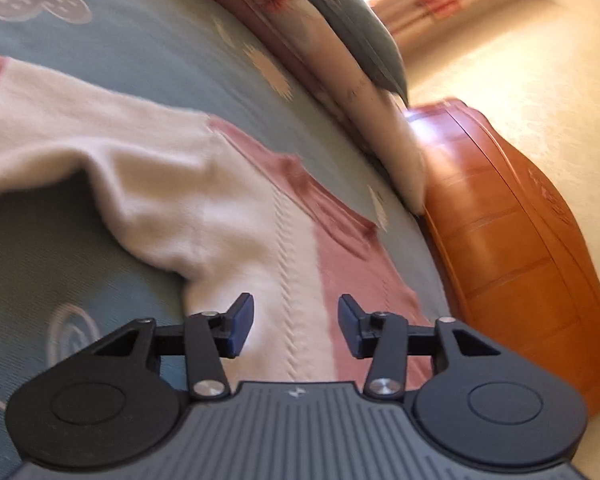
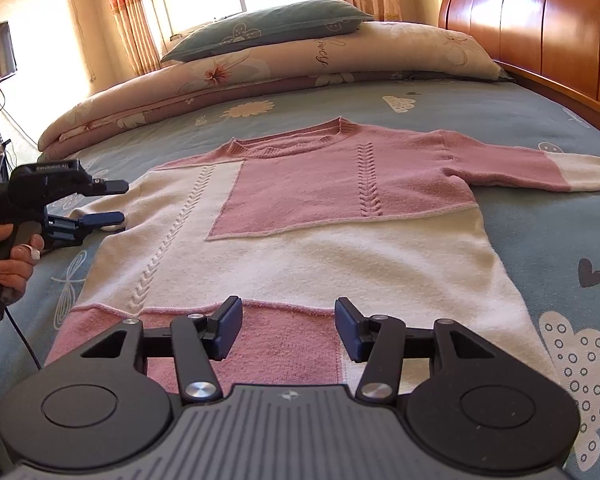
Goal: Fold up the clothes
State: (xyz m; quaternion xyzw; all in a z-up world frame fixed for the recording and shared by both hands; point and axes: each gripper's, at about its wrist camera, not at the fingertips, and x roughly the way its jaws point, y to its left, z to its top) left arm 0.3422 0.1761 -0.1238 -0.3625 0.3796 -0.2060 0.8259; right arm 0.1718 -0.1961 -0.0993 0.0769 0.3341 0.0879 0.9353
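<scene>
**Sweater flat on the bed, both claws released**

I see the pink-and-cream sweater (image 2: 300,216) spread face up on the blue patterned bedsheet (image 2: 540,120), its neckline toward the folded quilt (image 2: 260,68) and its hem nearest my right claw. One sleeve stretches straight out from the sweater toward the wooden headboard (image 2: 540,20); the opposite sleeve lies on the side where my left claw sits.

My right gripper (image 2: 289,328) hangs over the sweater's hem, fingers spread wide, nothing between them. My left gripper (image 2: 108,204) sits at the sweater's far-side shoulder, held by a hand (image 2: 14,256), its two fingers parted with a clear gap; I cannot tell whether the lower finger touches the knit. From its own camera the left gripper (image 1: 296,326) is released, over the cream cable-knit panel beside the bunched sleeve (image 1: 140,184).

A grey-blue pillow (image 2: 268,28) rests on the quilt beyond the sweater's collar.
</scene>
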